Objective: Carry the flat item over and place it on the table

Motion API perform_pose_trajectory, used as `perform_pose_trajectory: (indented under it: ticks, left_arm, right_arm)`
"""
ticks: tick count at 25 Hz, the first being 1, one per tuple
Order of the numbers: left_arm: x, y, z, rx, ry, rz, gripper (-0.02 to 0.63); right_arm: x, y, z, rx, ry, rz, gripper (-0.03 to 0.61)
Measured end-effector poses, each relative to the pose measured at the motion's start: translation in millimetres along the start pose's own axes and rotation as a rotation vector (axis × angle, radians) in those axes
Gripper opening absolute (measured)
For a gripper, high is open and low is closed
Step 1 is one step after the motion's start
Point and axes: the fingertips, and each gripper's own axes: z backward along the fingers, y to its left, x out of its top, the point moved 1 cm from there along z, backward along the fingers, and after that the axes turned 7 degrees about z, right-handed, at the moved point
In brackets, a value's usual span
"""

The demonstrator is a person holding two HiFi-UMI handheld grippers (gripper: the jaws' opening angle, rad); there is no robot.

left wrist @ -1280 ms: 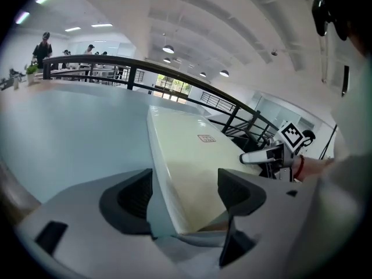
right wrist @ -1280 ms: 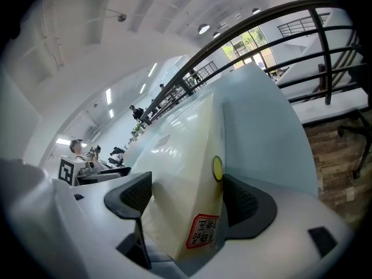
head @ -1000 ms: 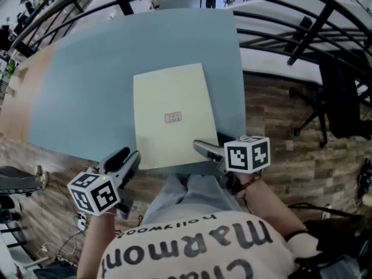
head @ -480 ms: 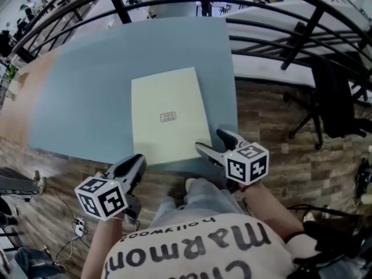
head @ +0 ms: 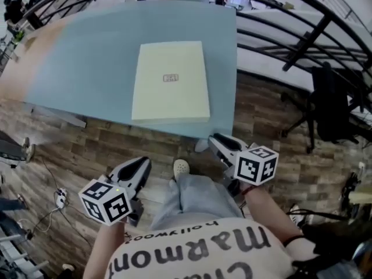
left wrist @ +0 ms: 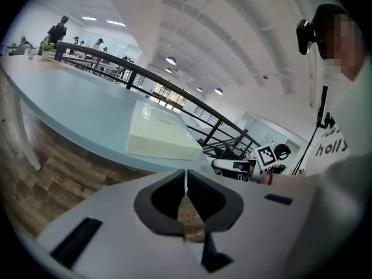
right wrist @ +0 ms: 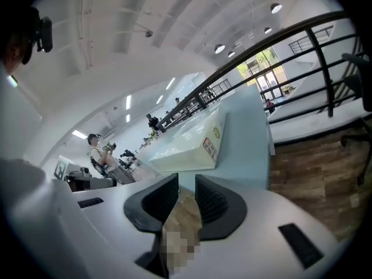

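Flat box: cream flat box [head: 170, 81] lies on the blue-grey table [head: 87, 57], toward its near right edge, apart from both grippers
Label: small reddish sticker [head: 170, 78] mid-lid, print too small to read
Left gripper [head: 139, 166]: jaws pressed together, empty, over the wooden floor [head: 99, 144]
Right gripper [head: 221, 144]: jaws have just been closing, slim gap, nothing between
Shirt [head: 192, 251]: reads "Marmon", "hollywood"
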Motion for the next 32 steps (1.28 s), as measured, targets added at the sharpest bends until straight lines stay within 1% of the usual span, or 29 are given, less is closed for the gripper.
perform_pose_trajectory:
  ticks: [2, 4, 6, 8, 10, 13, 16, 18, 20, 22, 25, 27, 29, 32]
  left_arm:
    - [-28.2, -5.0, 11.4, 0.008, 0.001, 0.027, 0.018]
    - [-46.0, -8.0, 21.5, -0.004, -0.017, 0.049, 0.018]
    - [-52.2, -15.5, 31.5, -0.014, -0.034, 0.052, 0.017]
    - [-54.1, -27.3, 39.6, -0.023, -0.048, 0.038, 0.017]
    - [-49.9, -40.2, 41.7, -0.024, -0.066, 0.024, 0.017]
    - [-39.1, -60.3, 37.4, -0.032, -0.109, 0.016, 0.017]
    - [-39.5, -77.3, 41.8, -0.043, -0.143, 0.001, 0.017]
    - [-30.6, -81.5, 45.4, -0.031, -0.182, -0.009, 0.017]
    - [-19.5, -82.0, 51.2, -0.009, -0.238, 0.013, 0.017]
    - [-17.8, -88.5, 55.9, -0.015, -0.281, 0.044, 0.014]
    - [-18.6, -92.0, 51.3, -0.006, -0.285, 0.037, 0.014]
    - [-18.7, -93.1, 46.1, 0.006, -0.293, 0.051, 0.014]
    - [-16.2, -99.3, 43.1, -0.003, -0.304, 0.056, 0.014]
    - [-13.6, -106.5, 39.7, -0.013, -0.287, 0.012, 0.014]
  right_arm:
    - [-16.5, 11.4, 12.7, 0.028, 0.033, -0.008, 0.087]
    - [-25.5, 24.3, 22.8, 0.048, 0.051, 0.028, 0.074]
    - [-26.3, 39.4, 32.0, 0.074, 0.047, 0.053, 0.069]
    - [-22.1, 53.5, 45.0, 0.096, 0.029, 0.058, 0.064]
    - [-12.9, 59.8, 59.6, 0.101, 0.011, 0.072, 0.062]
    - [0.3, 55.6, 78.6, 0.097, -0.007, 0.101, 0.061]
    - [0.3, 51.9, 98.3, 0.091, -0.002, 0.129, 0.058]
    - [8.3, 50.6, 102.9, 0.102, 0.007, 0.173, 0.053]
    - [18.0, 50.0, 104.1, 0.11, 0.028, 0.218, 0.052]
    - [27.7, 51.3, 112.3, 0.114, 0.041, 0.257, 0.051]
    - [42.4, 49.9, 123.0, 0.111, 0.022, 0.294, 0.051]
    - [42.8, 44.3, 127.6, 0.107, 0.022, 0.294, 0.051]
    - [40.6, 37.5, 129.4, 0.1, 0.028, 0.286, 0.051]
    - [40.1, 35.4, 128.4, 0.101, 0.021, 0.258, 0.051]
